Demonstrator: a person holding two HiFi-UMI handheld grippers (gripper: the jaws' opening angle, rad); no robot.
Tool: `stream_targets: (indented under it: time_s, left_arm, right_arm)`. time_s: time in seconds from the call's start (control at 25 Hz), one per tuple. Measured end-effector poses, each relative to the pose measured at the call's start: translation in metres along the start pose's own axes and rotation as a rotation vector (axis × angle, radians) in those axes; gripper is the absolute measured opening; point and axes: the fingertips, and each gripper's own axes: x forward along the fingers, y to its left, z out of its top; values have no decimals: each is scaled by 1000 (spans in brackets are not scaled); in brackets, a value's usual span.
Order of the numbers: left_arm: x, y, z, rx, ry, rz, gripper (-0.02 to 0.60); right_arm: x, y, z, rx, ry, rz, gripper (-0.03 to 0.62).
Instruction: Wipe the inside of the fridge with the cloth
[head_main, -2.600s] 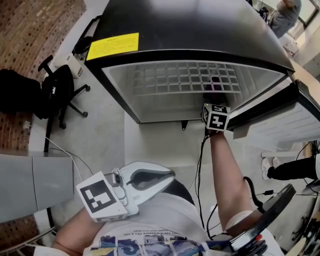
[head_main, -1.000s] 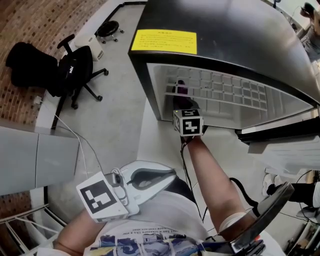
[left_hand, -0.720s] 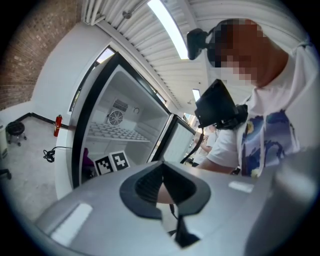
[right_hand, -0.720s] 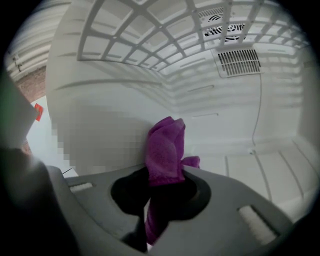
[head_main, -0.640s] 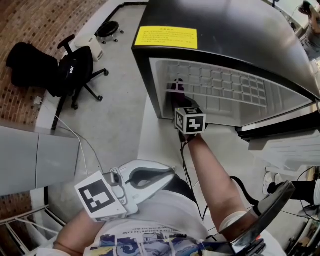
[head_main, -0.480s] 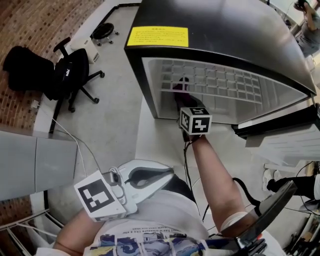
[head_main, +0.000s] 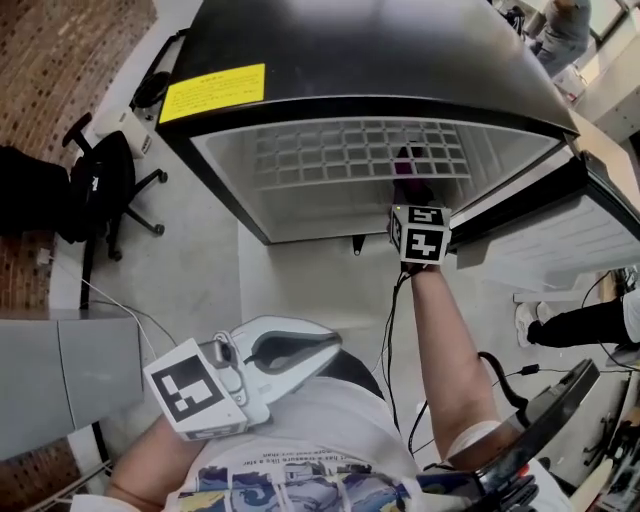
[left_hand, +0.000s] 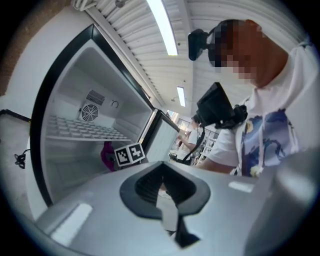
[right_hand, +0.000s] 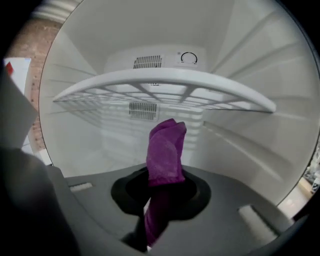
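Swept rightward across the open fridge (head_main: 380, 60), my right gripper (right_hand: 157, 212) clamps the purple cloth (right_hand: 165, 145) below the wire shelf (right_hand: 165, 92); my left gripper (left_hand: 167, 220), closed on nothing, hangs at my chest over concrete floor (head_main: 200, 260), an office chair (head_main: 100, 185) by the brick wall (head_main: 60, 60).

Cloth (right_hand: 165, 150) pokes into the fridge (head_main: 380, 60) below the wire shelf (head_main: 330, 160), over toward its right wall. Door (head_main: 560, 235) stands open on the right, office chair (head_main: 100, 185) off left.
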Motion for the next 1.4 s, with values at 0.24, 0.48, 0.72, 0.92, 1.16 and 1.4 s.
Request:
stream_targets:
  time_s: [0.24,0.48,0.72,0.92,1.16,1.4]
  left_arm:
    - [14,-3,0,-6,28,-40,8]
    - [12,-1,0,-28,36,-32,8]
    - [5,4,-4,-27,44,-11,8]
    - [0,6,-3,-21,-3,5,8]
    - [-5,4,-7,-26,-1,40,8]
    - [-11,0,-3,-64,-26,70,8]
  right_arm:
    - [1,-19,-42,-126,149,-113,52]
    - [9,-8,-86,-162,221,-91,52]
    - [11,19,-88,-93,208,-38,52]
    - [11,42,-84,-57,184,-4,52]
    - [11,88,-79,-75,149,78,52]
    - [11,136,-73,-71,133,164,52]
